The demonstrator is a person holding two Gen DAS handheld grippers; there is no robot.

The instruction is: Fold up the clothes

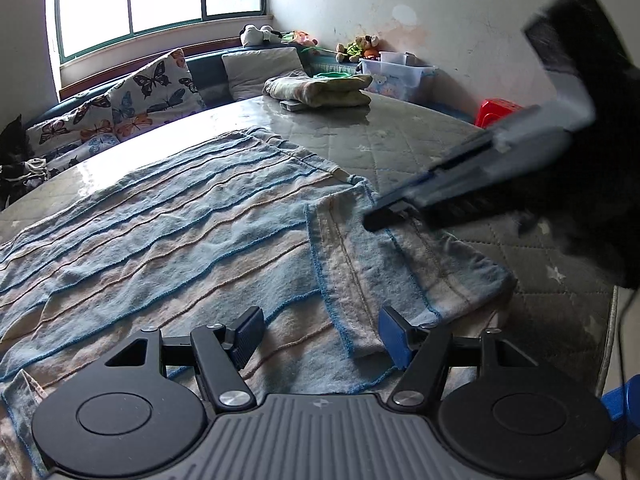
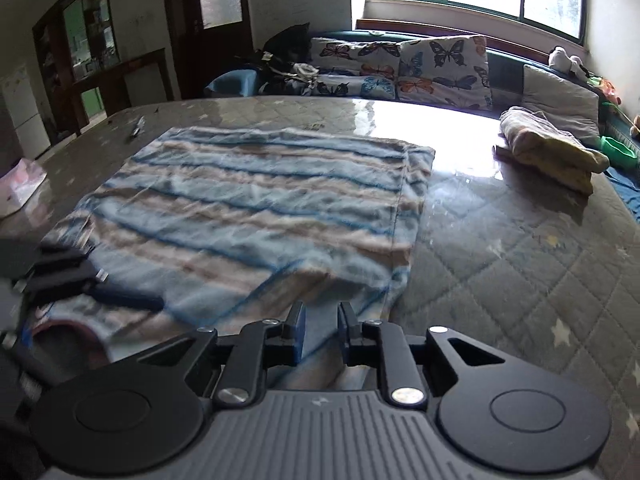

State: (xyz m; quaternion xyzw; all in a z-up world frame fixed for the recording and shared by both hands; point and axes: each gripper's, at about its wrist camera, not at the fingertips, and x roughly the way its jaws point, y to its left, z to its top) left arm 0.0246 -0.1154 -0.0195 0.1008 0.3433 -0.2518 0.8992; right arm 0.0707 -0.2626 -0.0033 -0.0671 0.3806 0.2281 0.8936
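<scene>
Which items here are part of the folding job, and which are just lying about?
In the job:
striped towel
left claw
right claw

Lying about:
folded yellow blanket
butterfly pillows
plush toys
storage bin
red stool
</scene>
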